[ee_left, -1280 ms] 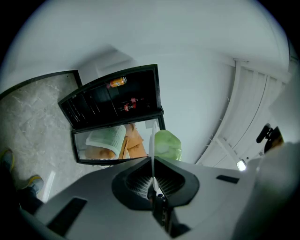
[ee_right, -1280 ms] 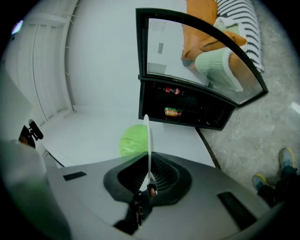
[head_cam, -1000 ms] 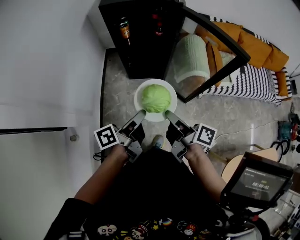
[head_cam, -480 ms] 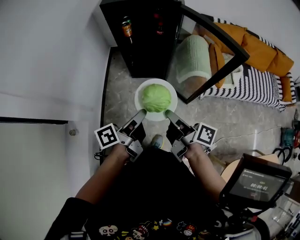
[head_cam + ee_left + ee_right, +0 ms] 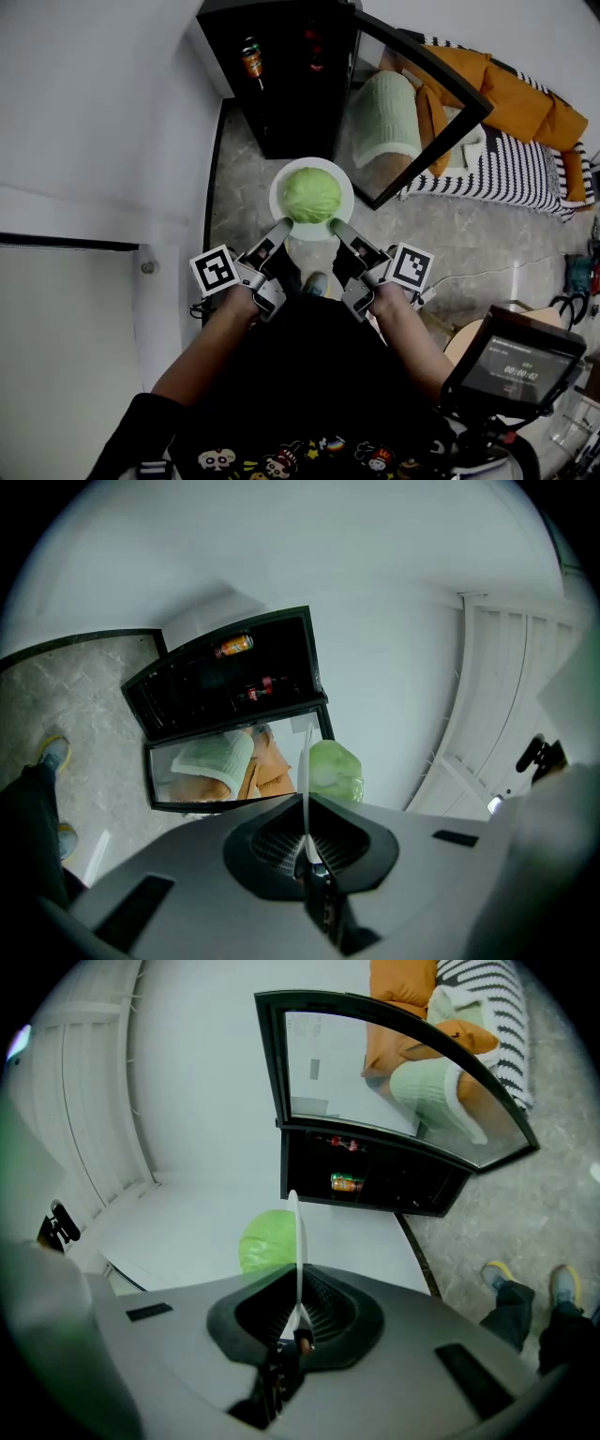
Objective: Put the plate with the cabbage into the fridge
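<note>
On the plate's left rim the left claw (image 5: 280,227) is closed, its jaws pinching the thin white edge, which its own view shows running straight between them. Held this way, the plate (image 5: 281,187) hangs level in the air above the floor (image 5: 239,197) and touches nothing else. The cabbage (image 5: 311,194) sits at its middle, whole and round.

Just beyond the plate's far rim stands the fridge (image 5: 281,103), low and black. Its inside is dark, with a bottle (image 5: 249,58) and other small things near the top. Whether a shelf has room for the plate I cannot tell.

On the plate's right rim the right claw (image 5: 338,228) is clamped on the edge in the same manner, so both share the load. Further right the glass door (image 5: 422,103) stands wide open, clear of the way in.

I judge the task about midway. The plate is off any support, gripped on both sides and in front of the open fridge, but it is outside the cabinet and not yet on a shelf. What is left is to carry it level through the opening, set it on a shelf, release both claws and draw them out.
</note>
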`<state>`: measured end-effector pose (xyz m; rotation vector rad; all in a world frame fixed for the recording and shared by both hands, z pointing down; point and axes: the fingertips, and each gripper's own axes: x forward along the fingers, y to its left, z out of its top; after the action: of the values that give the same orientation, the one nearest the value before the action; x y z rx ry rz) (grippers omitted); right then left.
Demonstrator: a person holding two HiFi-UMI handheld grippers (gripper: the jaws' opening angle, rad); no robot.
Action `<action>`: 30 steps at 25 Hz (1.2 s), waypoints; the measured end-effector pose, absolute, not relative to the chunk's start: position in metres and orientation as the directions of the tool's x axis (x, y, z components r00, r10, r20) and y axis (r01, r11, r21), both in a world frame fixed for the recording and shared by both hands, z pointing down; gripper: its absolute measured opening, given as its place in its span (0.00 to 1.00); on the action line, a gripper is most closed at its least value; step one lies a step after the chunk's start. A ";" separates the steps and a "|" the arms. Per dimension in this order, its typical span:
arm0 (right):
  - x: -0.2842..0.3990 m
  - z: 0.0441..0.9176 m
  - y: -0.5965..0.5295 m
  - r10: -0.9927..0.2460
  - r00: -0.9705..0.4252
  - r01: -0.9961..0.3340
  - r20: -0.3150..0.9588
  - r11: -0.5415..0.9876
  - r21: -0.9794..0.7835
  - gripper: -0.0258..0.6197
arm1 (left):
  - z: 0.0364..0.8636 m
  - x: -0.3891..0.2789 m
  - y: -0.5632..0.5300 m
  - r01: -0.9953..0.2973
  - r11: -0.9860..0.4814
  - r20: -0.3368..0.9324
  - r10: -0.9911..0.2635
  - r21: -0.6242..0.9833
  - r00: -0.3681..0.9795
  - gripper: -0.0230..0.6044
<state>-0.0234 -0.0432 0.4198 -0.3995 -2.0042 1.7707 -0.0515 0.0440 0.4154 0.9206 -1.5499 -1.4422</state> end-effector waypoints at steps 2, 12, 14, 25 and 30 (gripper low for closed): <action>-0.025 0.421 -0.044 0.485 -0.865 -0.070 0.132 0.144 -0.987 0.07 | 0.418 -0.052 0.043 0.020 0.078 0.080 -0.910 0.997 -0.407 0.06; -0.025 0.426 -0.046 0.487 -0.860 -0.086 0.149 0.148 -0.985 0.07 | 0.422 -0.053 0.042 0.035 0.075 0.082 -0.906 0.997 -0.416 0.06; -0.025 0.427 -0.046 0.490 -0.858 -0.091 0.156 0.154 -0.984 0.07 | 0.424 -0.052 0.042 0.038 0.074 0.083 -0.905 0.997 -0.418 0.06; -0.027 0.427 -0.046 0.499 -0.853 -0.088 0.154 0.154 -0.984 0.07 | 0.424 -0.054 0.042 0.034 0.069 0.077 -0.901 0.997 -0.428 0.06; -0.025 0.429 -0.045 0.494 -0.856 -0.090 0.151 0.146 -0.985 0.07 | 0.424 -0.053 0.043 0.035 0.075 0.082 -0.901 0.997 -0.425 0.06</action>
<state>-0.0255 -0.0446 0.4287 -0.3860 -1.9867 1.7573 -0.0529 0.0434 0.4245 0.8932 -1.5468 -1.4682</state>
